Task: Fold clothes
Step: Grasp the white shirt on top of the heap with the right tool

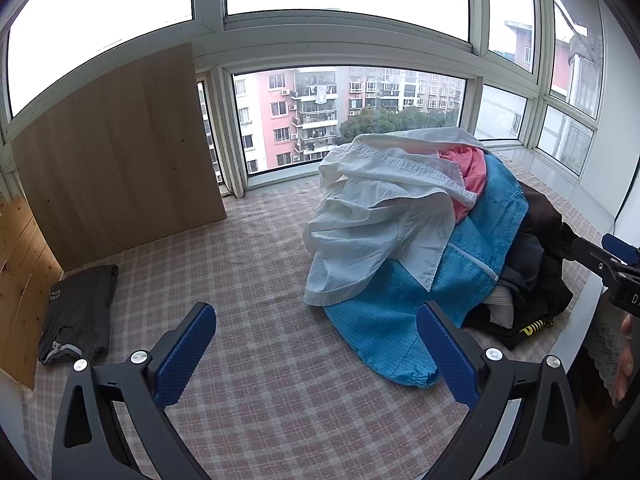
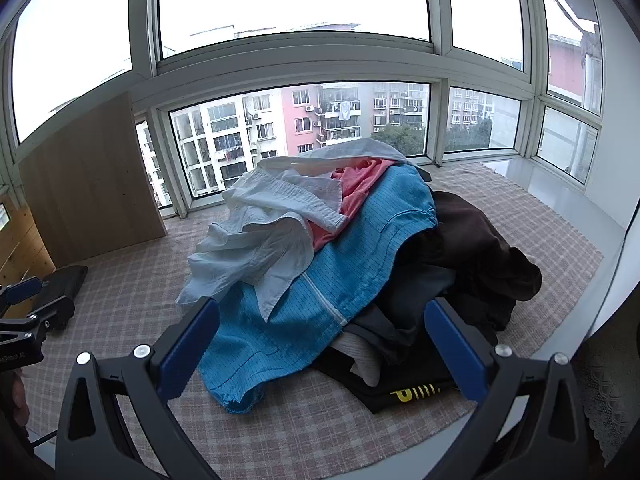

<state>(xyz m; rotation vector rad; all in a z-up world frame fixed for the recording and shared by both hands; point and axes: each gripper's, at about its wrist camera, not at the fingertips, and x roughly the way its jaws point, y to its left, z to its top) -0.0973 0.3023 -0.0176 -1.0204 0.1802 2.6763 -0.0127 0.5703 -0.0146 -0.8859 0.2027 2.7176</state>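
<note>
A heap of clothes lies on the checked cloth (image 1: 256,272) by the window: a white shirt (image 1: 372,216) on top, a pink garment (image 1: 468,172), a blue jacket (image 1: 400,308) and dark garments (image 1: 540,264) at the right. In the right wrist view the white shirt (image 2: 260,236), blue jacket (image 2: 320,292) and dark garments (image 2: 472,260) fill the middle. My left gripper (image 1: 316,316) stands open above the cloth, left of the heap. My right gripper (image 2: 324,316) hangs open just before the heap, holding nothing. A folded dark grey garment (image 1: 80,312) lies at the left.
A wooden board (image 1: 116,152) leans upright at the back left, beside a wooden panel (image 1: 20,280). Windows run along the back and right. A white sill (image 2: 560,192) lies at the right. A person's hand (image 1: 626,360) shows at the right edge.
</note>
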